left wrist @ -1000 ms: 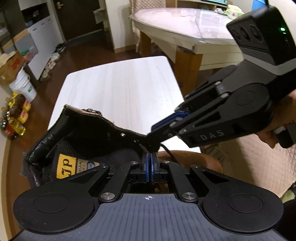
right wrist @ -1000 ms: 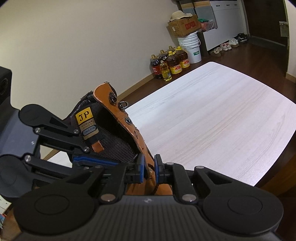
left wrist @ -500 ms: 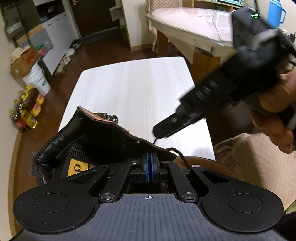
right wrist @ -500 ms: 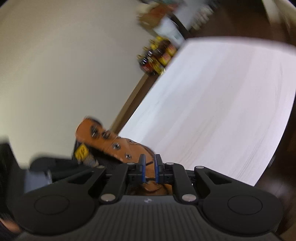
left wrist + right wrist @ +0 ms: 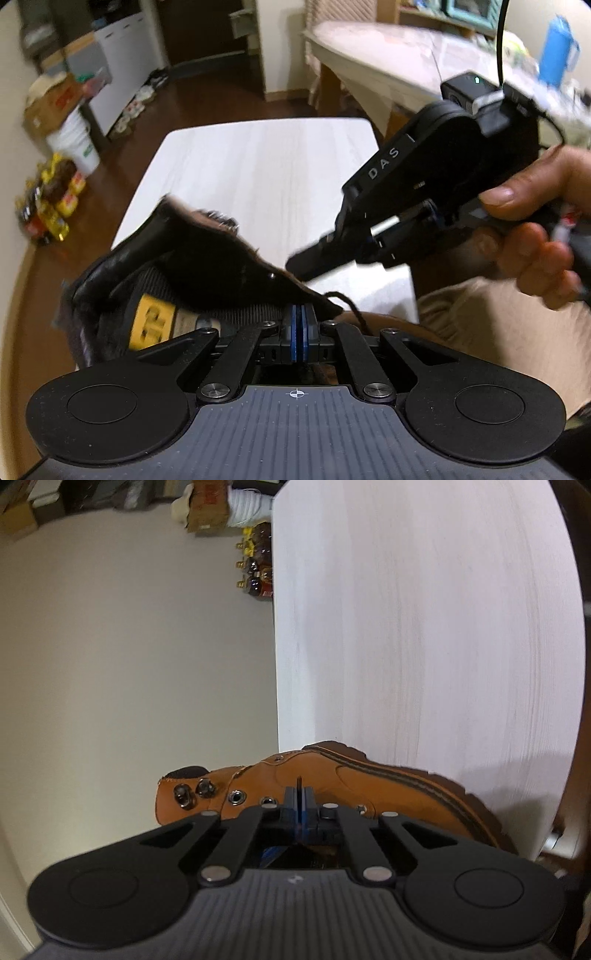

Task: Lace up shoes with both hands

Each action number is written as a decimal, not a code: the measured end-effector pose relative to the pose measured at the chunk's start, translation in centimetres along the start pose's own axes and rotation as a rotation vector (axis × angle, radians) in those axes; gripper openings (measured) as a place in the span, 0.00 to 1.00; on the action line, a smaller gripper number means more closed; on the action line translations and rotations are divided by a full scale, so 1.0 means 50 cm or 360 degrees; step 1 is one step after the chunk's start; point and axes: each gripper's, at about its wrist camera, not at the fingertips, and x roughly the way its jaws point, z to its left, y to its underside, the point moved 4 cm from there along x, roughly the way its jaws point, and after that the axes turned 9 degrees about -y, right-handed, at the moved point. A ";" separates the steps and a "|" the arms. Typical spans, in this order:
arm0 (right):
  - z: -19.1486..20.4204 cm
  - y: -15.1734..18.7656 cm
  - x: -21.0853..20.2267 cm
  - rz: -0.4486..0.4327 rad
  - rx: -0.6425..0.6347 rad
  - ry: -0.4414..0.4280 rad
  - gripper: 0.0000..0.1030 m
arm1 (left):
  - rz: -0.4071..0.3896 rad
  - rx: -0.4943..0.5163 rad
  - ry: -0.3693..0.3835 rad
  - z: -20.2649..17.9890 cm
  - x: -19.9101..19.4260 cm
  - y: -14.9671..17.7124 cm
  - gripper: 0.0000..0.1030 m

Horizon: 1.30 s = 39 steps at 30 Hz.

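Left wrist: my left tool (image 5: 298, 320) is closed on the boot (image 5: 207, 273) flap | right tool (image 5: 300, 805) pinches the lace tip (image 5: 299, 782) shut, beside the eyelets (image 5: 237, 796), boot at table (image 5: 424, 627) edge | risk: thin tip slips out, or boot twists free.

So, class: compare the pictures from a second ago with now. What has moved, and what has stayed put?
The right gripper drew back from the boot, rolling sideways, its fingers shut on the lace tip. The left gripper stays shut on the boot's flap.
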 end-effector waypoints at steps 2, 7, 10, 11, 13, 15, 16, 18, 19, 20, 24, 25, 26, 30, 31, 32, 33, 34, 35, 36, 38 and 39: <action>0.012 -0.022 -0.015 -0.0054 -0.0059 0.0031 0.03 | -0.0028 -0.0084 0.0021 0.015 -0.044 0.017 0.06; 0.035 -0.080 -0.075 -0.0228 -0.0290 0.0234 0.03 | 0.0008 -0.0212 -0.0025 0.052 -0.116 0.082 0.08; 0.066 -0.127 -0.119 -0.0363 -0.0616 0.0530 0.03 | 0.0080 -0.0203 -0.0067 0.059 -0.118 0.118 0.10; 0.076 -0.141 -0.131 -0.0399 -0.0720 0.0622 0.03 | 0.0100 -0.0198 -0.0078 0.060 -0.118 0.129 0.10; 0.095 -0.168 -0.148 -0.0481 -0.0912 0.0819 0.03 | 0.0128 -0.0177 -0.0092 0.056 -0.118 0.145 0.10; 0.116 -0.193 -0.160 -0.0570 -0.1118 0.1012 0.03 | 0.0172 -0.0112 -0.0136 0.045 -0.110 0.167 0.10; 0.127 -0.203 -0.158 -0.0610 -0.1208 0.1094 0.03 | 0.0194 -0.0068 -0.0162 0.040 -0.101 0.178 0.10; 0.142 -0.221 -0.155 -0.0673 -0.1318 0.1210 0.03 | 0.0237 -0.0011 -0.0199 0.037 -0.084 0.197 0.10; 0.145 -0.233 -0.144 -0.0664 -0.1377 0.1274 0.03 | 0.0244 0.0002 -0.0205 0.034 -0.078 0.202 0.10; 0.148 -0.245 -0.132 -0.0653 -0.1436 0.1338 0.03 | 0.0247 0.0011 -0.0208 0.032 -0.074 0.206 0.11; 0.127 -0.227 -0.042 -0.0445 -0.1588 0.1472 0.04 | 0.0202 0.0056 -0.0214 0.020 -0.060 0.202 0.11; 0.132 -0.210 -0.030 -0.0407 -0.1626 0.1460 0.09 | 0.0188 0.0067 -0.0215 0.019 -0.058 0.198 0.11; 0.137 -0.191 -0.018 -0.0370 -0.1663 0.1446 0.14 | 0.0176 0.0075 -0.0210 0.017 -0.057 0.195 0.11; 0.147 -0.114 0.008 -0.0164 -0.1746 0.1253 0.15 | 0.0102 0.0113 -0.0192 0.013 -0.059 0.179 0.12; 0.153 -0.084 0.018 -0.0036 -0.1805 0.1153 0.15 | 0.0088 0.0127 -0.0190 0.012 -0.059 0.175 0.12; 0.159 -0.053 0.029 0.0094 -0.1862 0.1050 0.15 | 0.0080 0.0139 -0.0189 0.012 -0.058 0.173 0.12; 0.163 -0.043 0.028 0.0182 -0.1914 0.0997 0.15 | 0.0074 0.0149 -0.0179 0.013 -0.057 0.172 0.12; 0.168 0.010 0.047 0.0405 -0.2112 0.0884 0.15 | 0.0068 0.0160 -0.0172 0.013 -0.056 0.172 0.12; 0.170 0.048 0.062 0.0546 -0.2278 0.0828 0.15 | 0.0065 0.0171 -0.0170 0.012 -0.055 0.171 0.12; 0.169 0.086 0.078 0.0681 -0.2470 0.0795 0.15 | 0.0065 0.0176 -0.0167 0.010 -0.051 0.171 0.12; 0.158 0.148 0.100 0.0871 -0.2836 0.0767 0.15 | 0.0059 0.0201 -0.0144 0.007 -0.047 0.170 0.12; 0.153 0.172 0.111 0.0959 -0.2971 0.0739 0.15 | 0.0058 0.0211 -0.0146 0.004 -0.043 0.169 0.12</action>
